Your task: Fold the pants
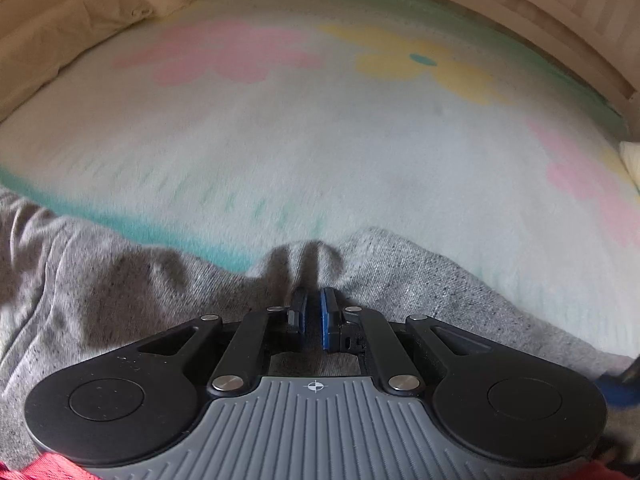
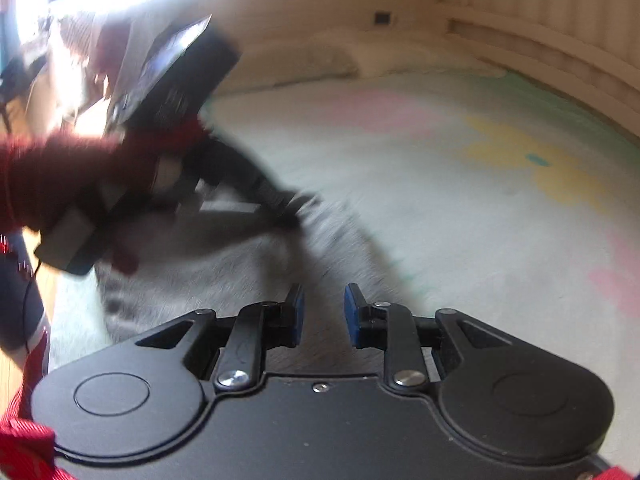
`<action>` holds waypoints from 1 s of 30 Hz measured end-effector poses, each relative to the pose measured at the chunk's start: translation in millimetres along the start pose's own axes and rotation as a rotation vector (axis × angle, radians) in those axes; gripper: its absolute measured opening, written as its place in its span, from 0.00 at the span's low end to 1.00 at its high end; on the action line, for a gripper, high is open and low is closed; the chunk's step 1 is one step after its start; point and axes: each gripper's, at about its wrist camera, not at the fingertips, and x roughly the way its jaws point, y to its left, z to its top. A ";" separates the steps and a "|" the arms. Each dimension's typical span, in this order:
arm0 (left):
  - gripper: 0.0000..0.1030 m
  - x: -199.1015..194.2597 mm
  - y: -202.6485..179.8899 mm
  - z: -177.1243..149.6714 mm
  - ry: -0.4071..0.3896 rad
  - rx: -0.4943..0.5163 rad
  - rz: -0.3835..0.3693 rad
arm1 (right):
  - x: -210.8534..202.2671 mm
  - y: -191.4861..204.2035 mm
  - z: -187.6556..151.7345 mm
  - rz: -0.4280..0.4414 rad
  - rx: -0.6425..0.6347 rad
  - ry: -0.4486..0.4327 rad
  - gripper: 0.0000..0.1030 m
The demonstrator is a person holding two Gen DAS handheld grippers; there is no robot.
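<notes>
L gripper [image 1: 313, 300]: fingers nearly pressed together, pinching a raised ridge of the grey pants [image 1: 120, 280], w/ fabric bunched up just ahead of the tips. Pants lie across the near edge of the floral blanket [image 1: 320, 140], grey cloth spreading left and right under the tool. Beige pillow [image 1: 80, 8] at far left, wooden bed frame [image 1: 560, 12] along the far right.

R gripper [image 2: 324, 308]: fingers spread, nothing between the pads, hovering over the grey cloth. In this blurred view the L gripper seems to grip a pants fold, red sleeve [image 2: 60, 168] behind it.
</notes>
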 end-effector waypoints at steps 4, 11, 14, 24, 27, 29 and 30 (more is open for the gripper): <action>0.07 -15.7 10.0 4.7 -0.068 -0.076 0.000 | 25.7 -6.9 -20.4 -0.088 -0.004 0.136 0.30; 0.07 -30.2 42.9 9.1 -0.086 -0.186 0.095 | 0.0 -33.0 -10.8 -0.112 0.125 0.038 0.35; 0.07 -18.1 56.0 4.8 -0.012 -0.191 0.149 | 1.7 -38.7 13.3 -0.072 0.179 -0.014 0.35; 0.06 -17.7 75.8 2.3 0.027 -0.253 0.099 | 84.0 -51.7 68.0 0.074 0.329 0.033 0.41; 0.06 -16.4 77.6 2.5 0.025 -0.257 0.094 | 88.0 -41.4 66.0 0.120 0.324 0.038 0.28; 0.06 -16.4 80.0 2.5 0.026 -0.265 0.088 | 80.6 -25.4 61.9 0.153 0.250 0.021 0.21; 0.06 -16.6 79.7 2.1 0.026 -0.268 0.087 | 75.5 -14.9 58.1 0.151 0.198 0.018 0.22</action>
